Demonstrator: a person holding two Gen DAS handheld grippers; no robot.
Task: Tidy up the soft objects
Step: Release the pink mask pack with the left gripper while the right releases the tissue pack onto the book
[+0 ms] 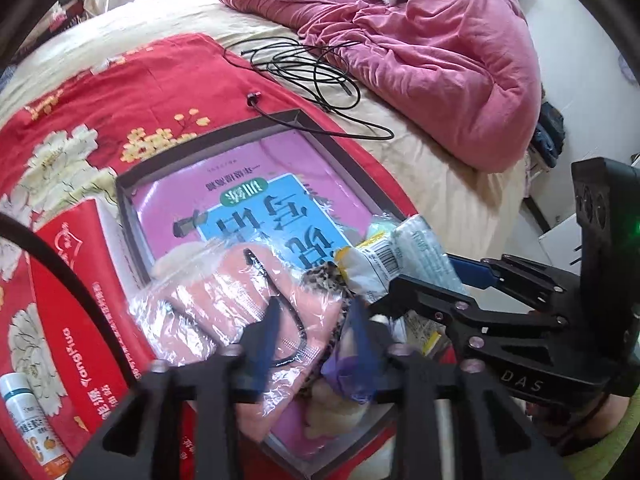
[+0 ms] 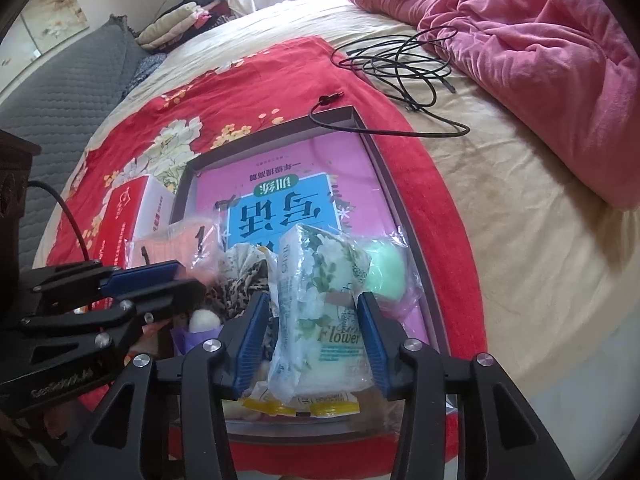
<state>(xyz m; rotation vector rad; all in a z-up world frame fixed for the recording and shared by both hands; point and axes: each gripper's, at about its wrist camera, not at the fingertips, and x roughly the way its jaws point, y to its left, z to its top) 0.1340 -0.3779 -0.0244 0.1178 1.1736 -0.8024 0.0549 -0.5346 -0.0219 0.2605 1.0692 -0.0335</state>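
Observation:
A shallow dark box point(image 1: 128, 196) point(image 2: 380, 160) lies on a red flowered cloth and holds a pink book point(image 1: 256, 184) point(image 2: 288, 184). In it lie a pink cloth in a clear bag point(image 1: 224, 304), a leopard-print fabric point(image 2: 236, 280), a purple item point(image 1: 348, 376), a green sponge in plastic point(image 2: 386, 276) and a floral tissue pack point(image 2: 320, 312) point(image 1: 404, 256). My left gripper point(image 1: 316, 328) is open over the bagged pink cloth and the purple item. My right gripper point(image 2: 312, 336) is open, its pads on either side of the tissue pack; contact is unclear.
A red carton point(image 1: 80, 312) point(image 2: 128, 208) and a white bottle point(image 1: 28, 424) lie left of the box. A black cable point(image 1: 304, 68) point(image 2: 400, 64) coils beyond it. A pink quilt point(image 1: 420, 52) point(image 2: 540, 52) is heaped at the far right of the bed.

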